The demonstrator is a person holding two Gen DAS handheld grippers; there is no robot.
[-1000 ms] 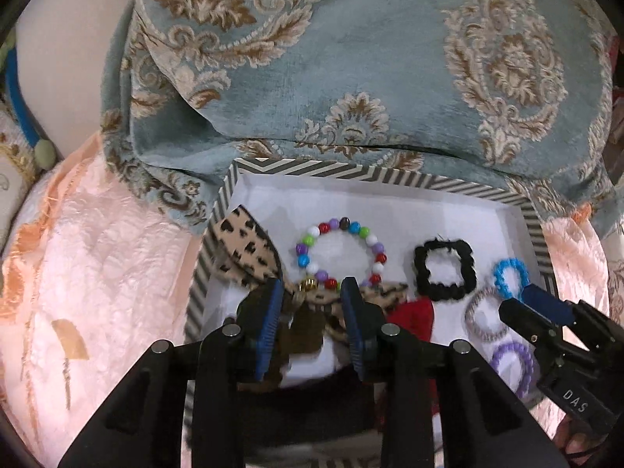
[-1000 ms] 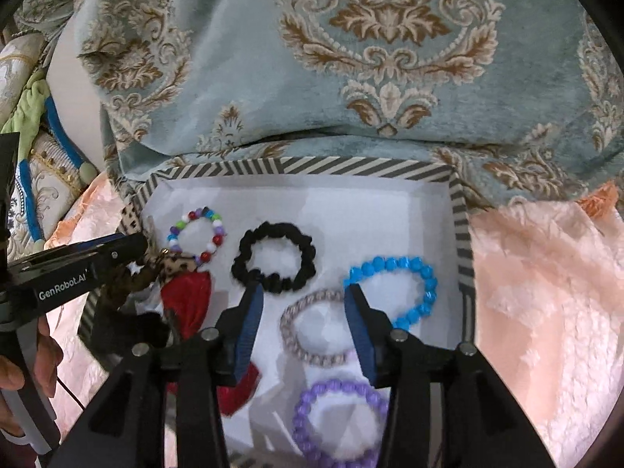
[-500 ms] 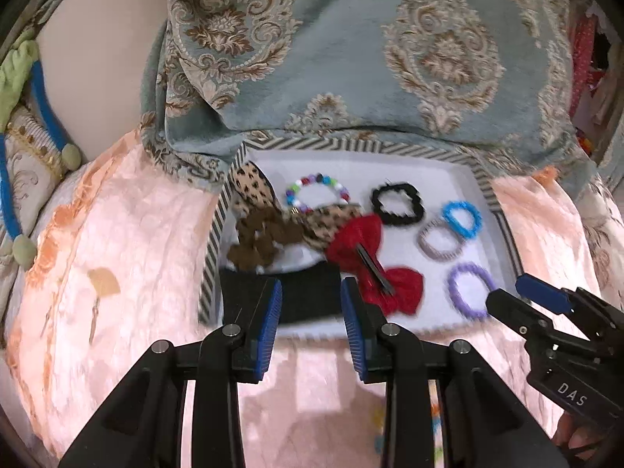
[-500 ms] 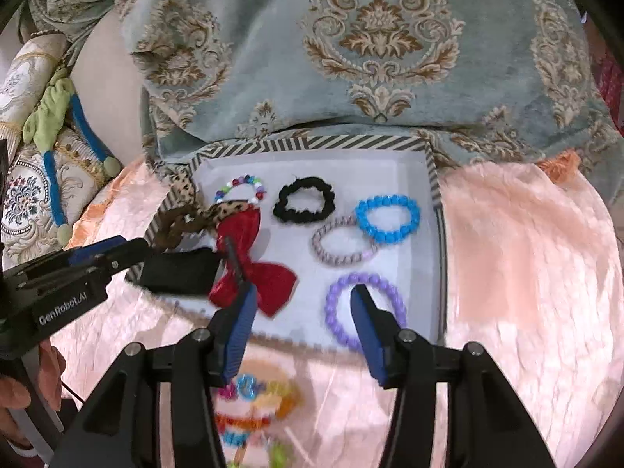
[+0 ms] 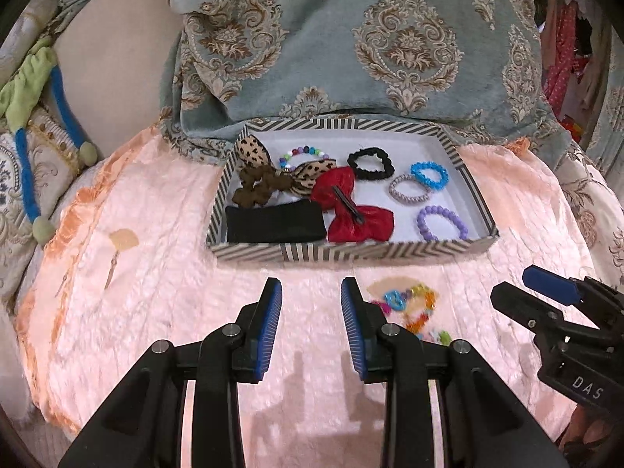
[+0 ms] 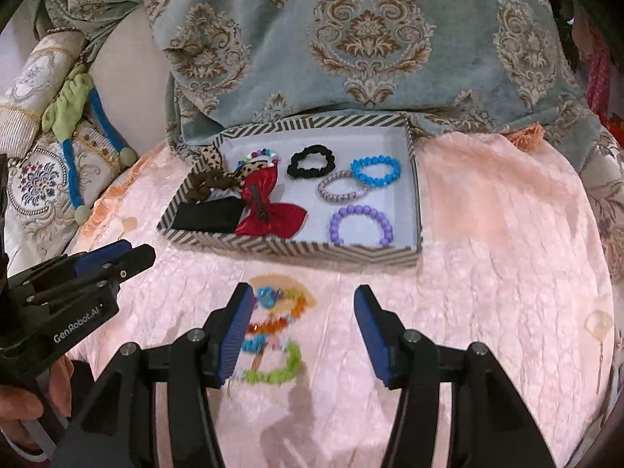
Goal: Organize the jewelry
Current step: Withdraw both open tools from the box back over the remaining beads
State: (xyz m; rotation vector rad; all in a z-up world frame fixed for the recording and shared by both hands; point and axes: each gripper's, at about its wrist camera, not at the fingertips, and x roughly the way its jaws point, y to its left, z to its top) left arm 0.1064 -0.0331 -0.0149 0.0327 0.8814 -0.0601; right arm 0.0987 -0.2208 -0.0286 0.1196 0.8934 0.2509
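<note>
Both fingers of the left gripper (image 5: pixel 311 314) stand apart with nothing between them, hovering over the pink bedspread (image 5: pixel 156 292) just short of the striped tray's (image 5: pixel 351 251) near wall. In the left wrist view the tray holds a black band (image 5: pixel 275 222) in its near left corner, a red bow (image 5: pixel 351 210) beside it, a brown scrunchie (image 5: pixel 255 189) and a leopard bow (image 5: pixel 273 163) along the left side, a multicoloured bead bracelet (image 5: pixel 304 153) and a black scrunchie (image 5: pixel 368 163) toward the far wall, then a blue bracelet (image 5: pixel 429 174), a lilac coil tie (image 5: pixel 409 193) and a purple bracelet (image 5: pixel 442 222) down the right side. A colourful chain of beads (image 5: pixel 413 304) lies on the bedspread outside the tray, just right of the left gripper's right finger. The right gripper (image 5: pixel 522 292) enters from the right edge.

From the right wrist view, the right gripper (image 6: pixel 302 323) is spread wide and empty over the bedspread (image 6: pixel 487 253). The colourful chain (image 6: pixel 277 331) lies between its fingers, close against the left one, near the tray (image 6: pixel 296 251). A teal damask cushion (image 6: pixel 370 39) rests against the tray's far wall. The left gripper (image 6: pixel 117 259) reaches in from the left edge, its fingers slightly parted.
</note>
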